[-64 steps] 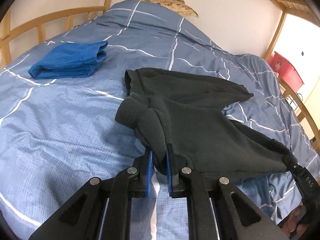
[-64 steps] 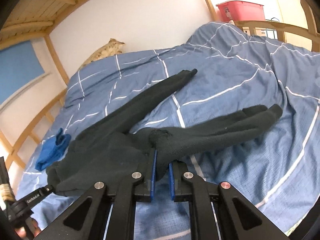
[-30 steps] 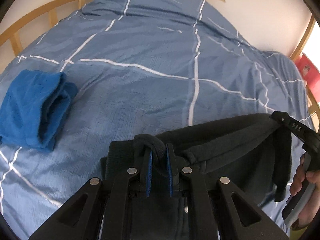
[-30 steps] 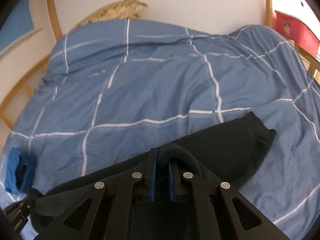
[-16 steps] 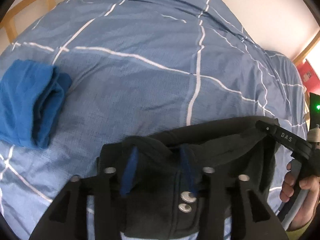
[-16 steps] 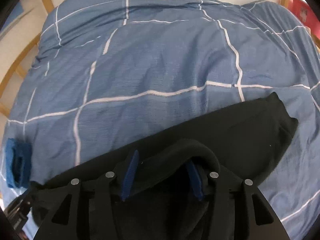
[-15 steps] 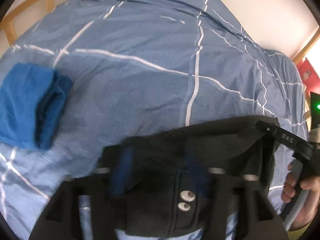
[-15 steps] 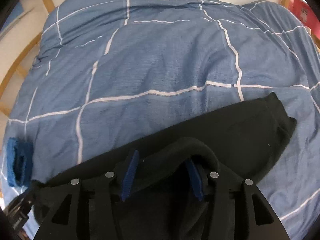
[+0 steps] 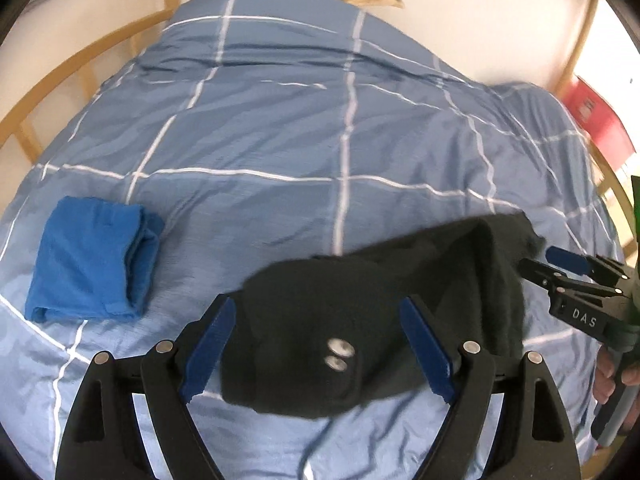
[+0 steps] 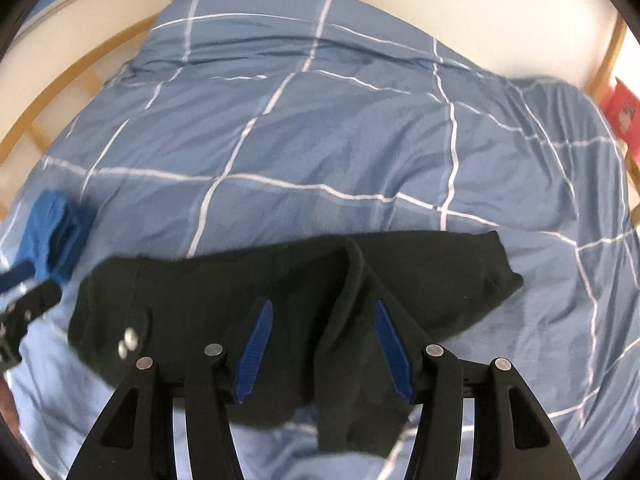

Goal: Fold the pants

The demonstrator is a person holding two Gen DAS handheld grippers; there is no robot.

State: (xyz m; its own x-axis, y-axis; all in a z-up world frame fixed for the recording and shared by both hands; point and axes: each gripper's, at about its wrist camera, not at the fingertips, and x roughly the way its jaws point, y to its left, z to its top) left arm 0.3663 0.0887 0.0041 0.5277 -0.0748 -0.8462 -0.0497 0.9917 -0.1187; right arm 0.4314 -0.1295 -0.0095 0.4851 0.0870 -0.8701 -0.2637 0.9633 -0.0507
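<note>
While the dark pants (image 9: 360, 308) lie folded on the bed, both hand-held grippers hang above them with nothing gripped.

Pants: a black, fleecy bundle lying across the near part of the blue quilt (image 9: 320, 128), with two metal snaps (image 9: 336, 354) showing at the near left end.

Fold: from the right gripper's camera, a raised ridge of cloth (image 10: 352, 276) runs across the middle of the pants, and the far right end lies flat on the quilt.

Left gripper (image 9: 318, 350): jaws spread wide and opening further; the blue pads (image 9: 208, 346) stand on either side of the snap end of the pants and do not press on the cloth.

Right gripper (image 10: 324, 348): jaws partly apart, blue pads (image 10: 254, 350) clear of the cloth, with the ridge of the pants between them and below.

Right hand (image 9: 616, 376): fingers wrapped round the gripper's handle at the right edge of the left camera's picture.

Blue cloth (image 9: 94, 264): a folded, bright blue piece lying on the quilt to the left, well apart from the pants.

Quilt: blue with thin white lines in a grid, wrinkled, covering the bed.

Bed frame (image 9: 80, 68): pale wooden rails curving round the left side.

Red box (image 9: 600, 120): past the bed at the far right, blurred.
</note>
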